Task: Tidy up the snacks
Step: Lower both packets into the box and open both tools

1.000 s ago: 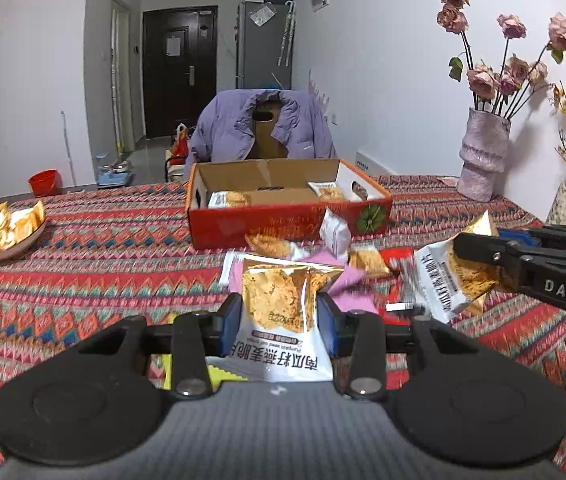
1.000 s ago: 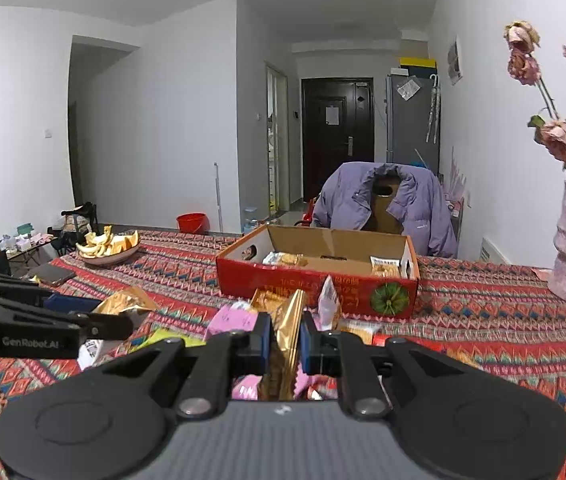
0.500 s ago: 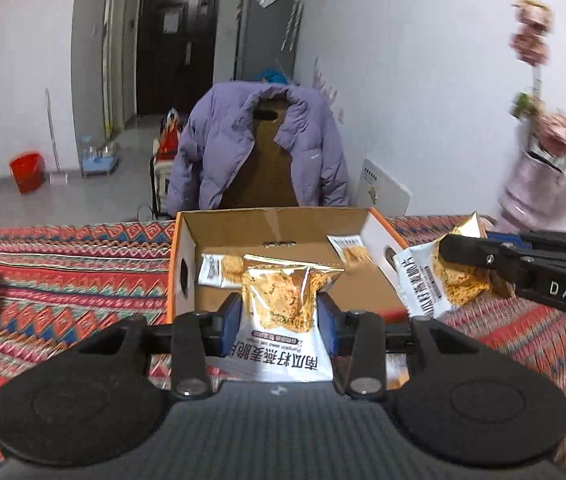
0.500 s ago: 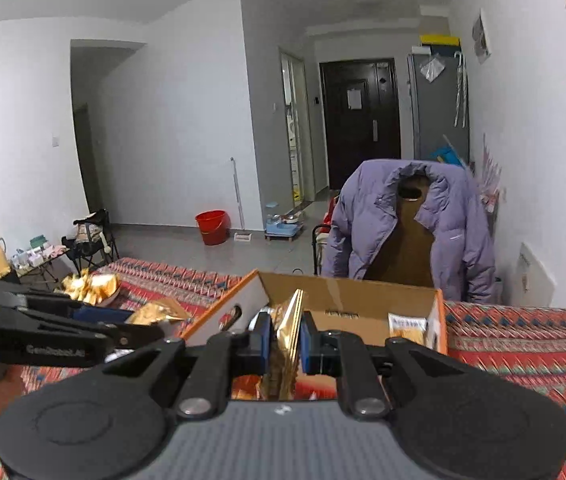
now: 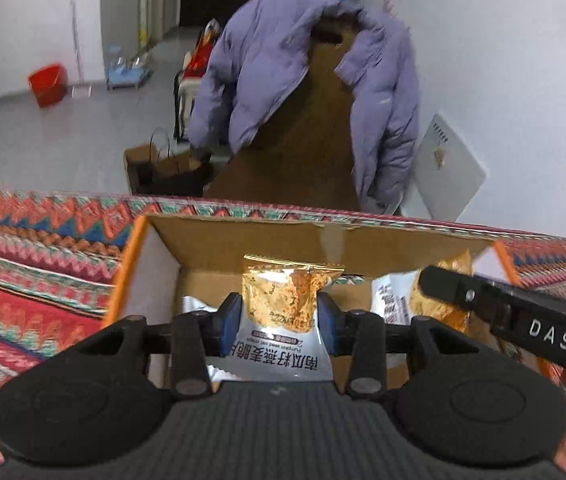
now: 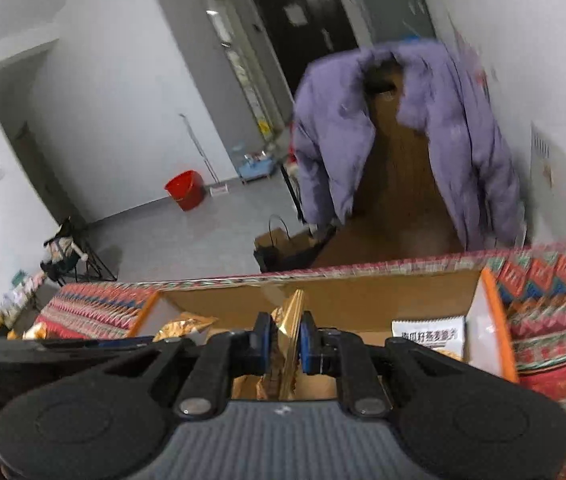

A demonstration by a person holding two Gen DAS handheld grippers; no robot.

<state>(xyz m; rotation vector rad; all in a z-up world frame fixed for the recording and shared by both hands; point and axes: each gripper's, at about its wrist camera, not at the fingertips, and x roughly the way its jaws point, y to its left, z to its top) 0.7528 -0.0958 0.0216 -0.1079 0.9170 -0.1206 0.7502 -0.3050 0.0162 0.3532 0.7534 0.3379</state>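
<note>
Grippers (image 5: 279, 316) tilted over box (image 5: 131, 264) (packets (image 5: 283, 300) clamped)

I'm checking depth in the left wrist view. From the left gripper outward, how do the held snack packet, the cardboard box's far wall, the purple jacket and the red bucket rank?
1. Snack packet, between the left gripper's pads.
2. Cardboard box far wall, just beyond.
3. Purple jacket, behind the table, centre.
4. Red bucket, far left on the floor.

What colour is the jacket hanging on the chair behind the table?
The jacket is lavender purple, clearest in the left wrist view.
</note>
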